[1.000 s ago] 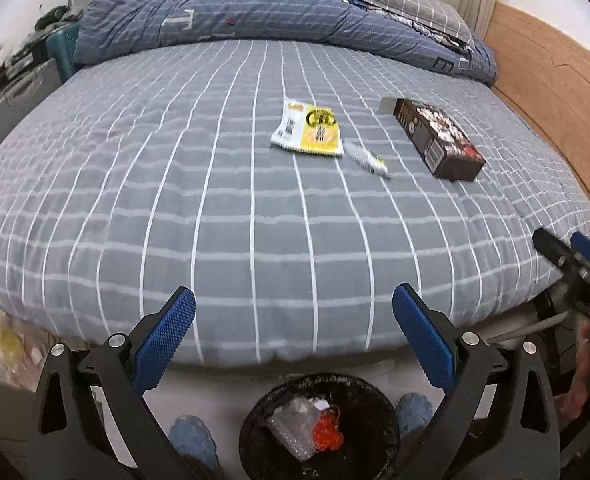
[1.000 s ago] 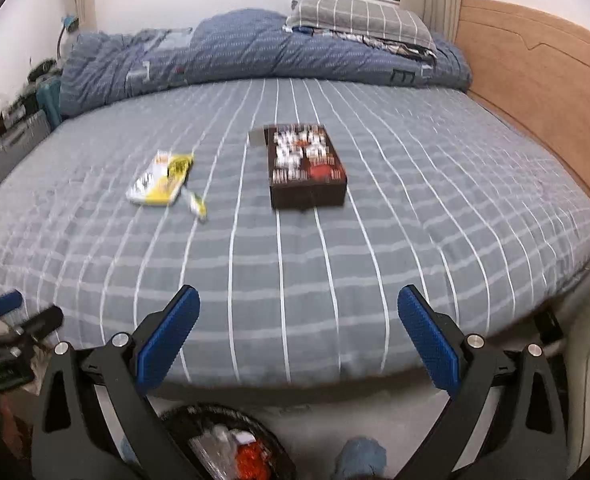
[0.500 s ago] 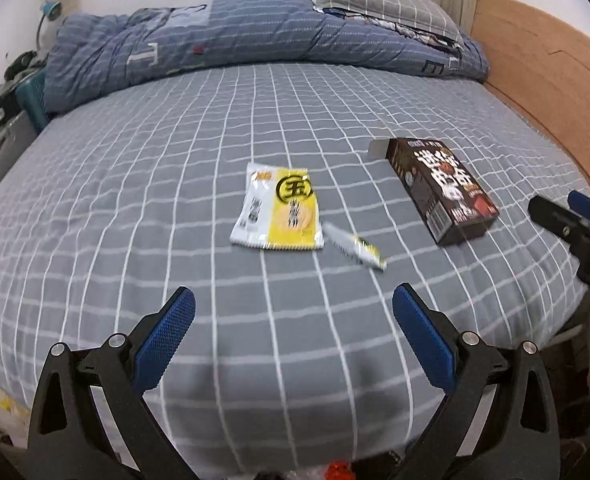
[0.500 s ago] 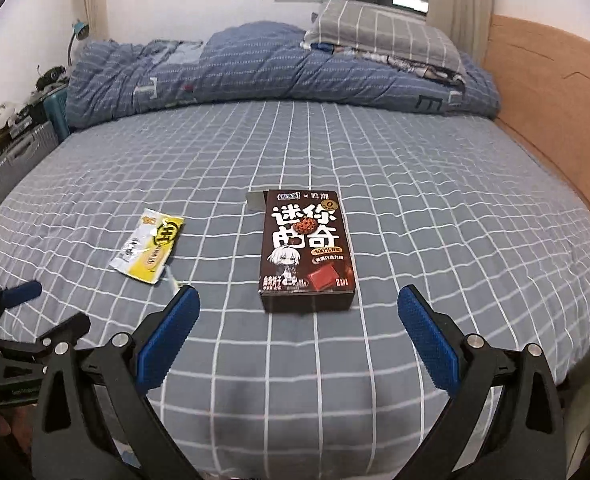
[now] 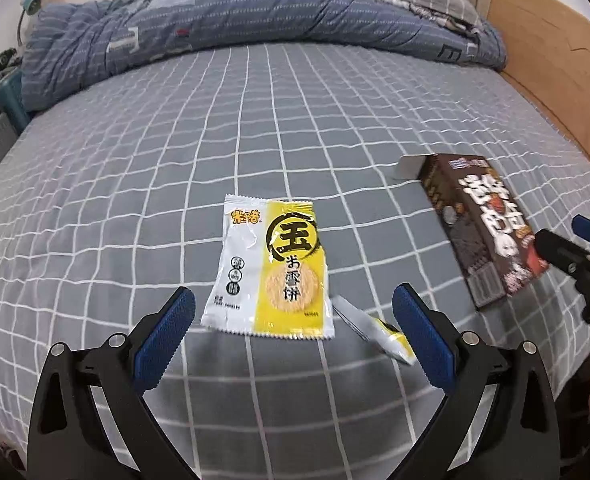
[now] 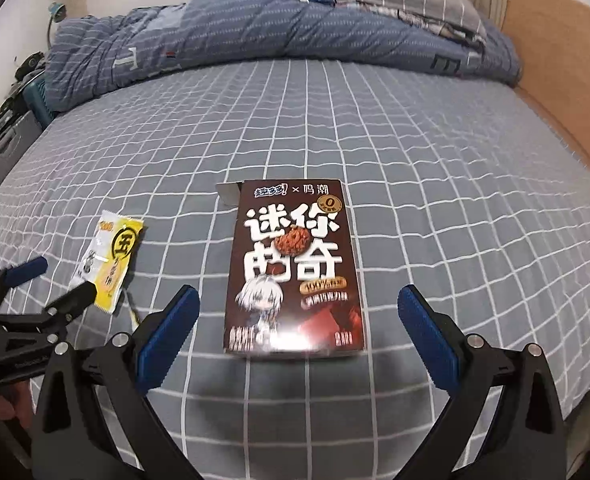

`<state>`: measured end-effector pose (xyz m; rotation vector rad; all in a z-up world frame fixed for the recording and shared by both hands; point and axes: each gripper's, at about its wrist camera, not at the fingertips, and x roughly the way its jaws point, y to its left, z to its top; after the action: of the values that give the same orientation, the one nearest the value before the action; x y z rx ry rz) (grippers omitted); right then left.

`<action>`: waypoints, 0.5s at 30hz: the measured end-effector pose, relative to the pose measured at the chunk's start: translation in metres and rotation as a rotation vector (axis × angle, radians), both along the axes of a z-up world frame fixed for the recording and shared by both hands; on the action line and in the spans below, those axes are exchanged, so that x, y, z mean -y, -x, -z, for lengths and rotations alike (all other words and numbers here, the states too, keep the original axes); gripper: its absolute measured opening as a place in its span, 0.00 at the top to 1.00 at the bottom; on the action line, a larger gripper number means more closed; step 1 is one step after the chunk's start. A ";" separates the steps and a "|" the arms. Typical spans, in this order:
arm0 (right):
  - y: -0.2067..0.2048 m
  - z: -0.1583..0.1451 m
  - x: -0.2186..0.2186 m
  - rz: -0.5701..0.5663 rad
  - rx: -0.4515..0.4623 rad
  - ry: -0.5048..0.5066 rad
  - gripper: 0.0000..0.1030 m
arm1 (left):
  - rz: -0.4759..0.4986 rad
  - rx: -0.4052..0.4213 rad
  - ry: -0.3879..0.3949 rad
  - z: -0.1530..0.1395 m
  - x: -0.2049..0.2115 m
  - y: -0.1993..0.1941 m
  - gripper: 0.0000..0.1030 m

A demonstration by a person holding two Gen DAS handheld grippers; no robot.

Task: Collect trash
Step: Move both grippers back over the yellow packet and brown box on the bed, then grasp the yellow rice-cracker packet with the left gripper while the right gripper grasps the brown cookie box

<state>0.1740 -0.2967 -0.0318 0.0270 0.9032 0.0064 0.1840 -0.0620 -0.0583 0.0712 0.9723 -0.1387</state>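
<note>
Both grippers, jaws spread, hover over wrapper (image 5: 271,268) and box (image 6: 295,268).

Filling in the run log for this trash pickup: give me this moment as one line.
left gripper: open, over yellow snack wrapper | right gripper: open, over brown cookie box | small torn wrapper piece: on bed

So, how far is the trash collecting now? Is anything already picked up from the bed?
Nothing is in hand yet. Both grippers are open and empty: the left gripper faces the yellow wrapper, the right gripper faces the brown box. Left to do: these two and the small torn strip, all lying on the bed. No bin shows in these views, so what is already collected cannot be told.
</note>
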 end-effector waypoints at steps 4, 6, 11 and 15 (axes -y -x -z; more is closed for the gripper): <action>-0.013 0.008 -0.003 -0.013 -0.020 -0.010 0.07 | -0.008 -0.031 -0.005 0.014 -0.002 -0.019 0.06; -0.018 0.011 -0.004 -0.013 -0.027 -0.006 0.07 | -0.016 -0.043 0.006 0.018 -0.005 -0.024 0.06; -0.028 0.017 -0.001 0.030 -0.012 -0.002 0.07 | -0.043 -0.065 0.010 0.030 -0.009 -0.038 0.06; -0.034 0.030 -0.007 0.028 -0.033 0.026 0.07 | -0.052 -0.075 0.016 0.036 -0.010 -0.042 0.06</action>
<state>0.2075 -0.2896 -0.0621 0.0159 0.9355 -0.0315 0.2263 -0.0523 -0.0947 0.0261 1.0469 -0.1015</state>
